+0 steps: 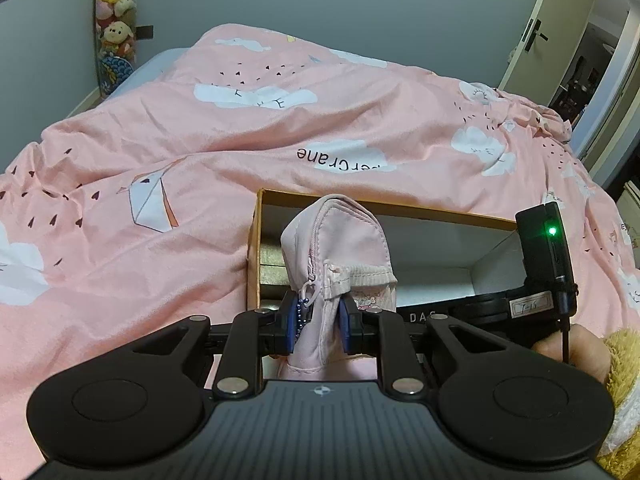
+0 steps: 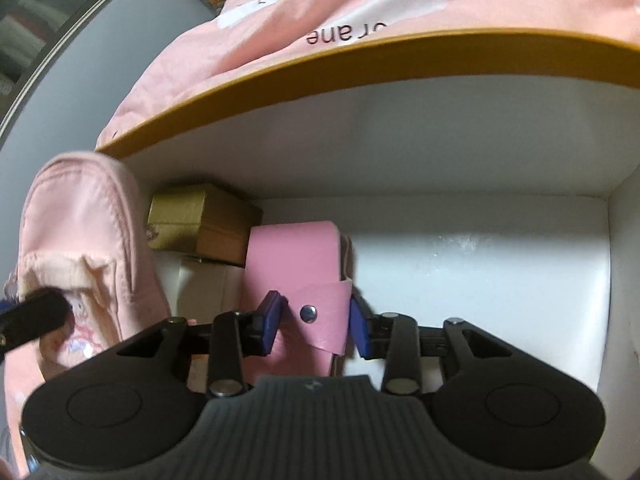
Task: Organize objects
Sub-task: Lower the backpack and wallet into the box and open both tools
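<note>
So: 1 bed w/ pink printed duvet (image 1: 240, 128), and on it 1 open cardboard box (image 1: 400, 210), mustard-edged, white inside. Inside the box, right cam shows 3 items the left cam mostly hides: 1 gold-brown small box (image 2: 200, 216) at the far left corner, 1 white box (image 2: 208, 288) just in front of it, and 1 pink wallet (image 2: 296, 264) w/ a snap flap. 1 pink zip pouch (image 1: 336, 240) is over the box's left end, upright, above the rim. 2 grippers: left gripper (image 1: 320, 322) is pinching the pouch's lower part btwn both blue pads; right gripper (image 2: 314, 320) is down in the box, pads at either side of the wallet's flap; can't tell if they press it. Left cam only: right unit's black module w/ green LED (image 1: 552, 231), plush toys (image 1: 116, 12) in a wall column, door (image 1: 532, 36). Pouch's cartoon print shows best in right cam.
</note>
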`<state>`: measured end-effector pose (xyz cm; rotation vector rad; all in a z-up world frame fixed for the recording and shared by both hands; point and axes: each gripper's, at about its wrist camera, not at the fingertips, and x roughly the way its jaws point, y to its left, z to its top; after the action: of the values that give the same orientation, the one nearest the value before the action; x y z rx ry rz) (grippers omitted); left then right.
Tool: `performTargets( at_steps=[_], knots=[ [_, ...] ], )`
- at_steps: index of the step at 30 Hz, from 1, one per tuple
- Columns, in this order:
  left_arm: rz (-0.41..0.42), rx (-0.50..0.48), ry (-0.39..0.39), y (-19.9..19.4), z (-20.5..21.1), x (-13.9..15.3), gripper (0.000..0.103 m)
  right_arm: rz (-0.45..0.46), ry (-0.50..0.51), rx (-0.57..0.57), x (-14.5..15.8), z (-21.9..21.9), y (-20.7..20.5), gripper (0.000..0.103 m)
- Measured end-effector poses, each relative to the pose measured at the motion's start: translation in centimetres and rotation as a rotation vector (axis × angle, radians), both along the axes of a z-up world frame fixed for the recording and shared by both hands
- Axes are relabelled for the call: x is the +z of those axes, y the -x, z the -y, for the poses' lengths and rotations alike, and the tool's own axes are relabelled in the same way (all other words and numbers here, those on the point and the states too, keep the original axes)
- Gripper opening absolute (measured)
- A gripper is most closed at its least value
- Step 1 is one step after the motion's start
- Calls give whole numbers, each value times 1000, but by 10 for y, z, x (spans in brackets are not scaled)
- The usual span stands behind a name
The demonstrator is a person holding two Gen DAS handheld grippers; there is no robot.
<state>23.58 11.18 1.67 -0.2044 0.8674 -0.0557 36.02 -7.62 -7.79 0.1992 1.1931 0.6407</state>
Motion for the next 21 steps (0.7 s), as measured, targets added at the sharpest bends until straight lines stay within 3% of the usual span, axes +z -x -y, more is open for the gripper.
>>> performTargets(
  at_steps=[7,11,14,21],
  knots=[
    [-32,-35,83,-10,7,-4,23,104,36,-21,28,23,11,41],
    [-106,-51,154,-30,15,-27,23,209,98,-34,48,40,21,41],
    [-138,-38,147,-39,19,-41,23,261,133,-25,52,45,22,41],
    [-169,-33,101,-49,25,-55,25,212,36,11,47,42,20,41]
  ],
)
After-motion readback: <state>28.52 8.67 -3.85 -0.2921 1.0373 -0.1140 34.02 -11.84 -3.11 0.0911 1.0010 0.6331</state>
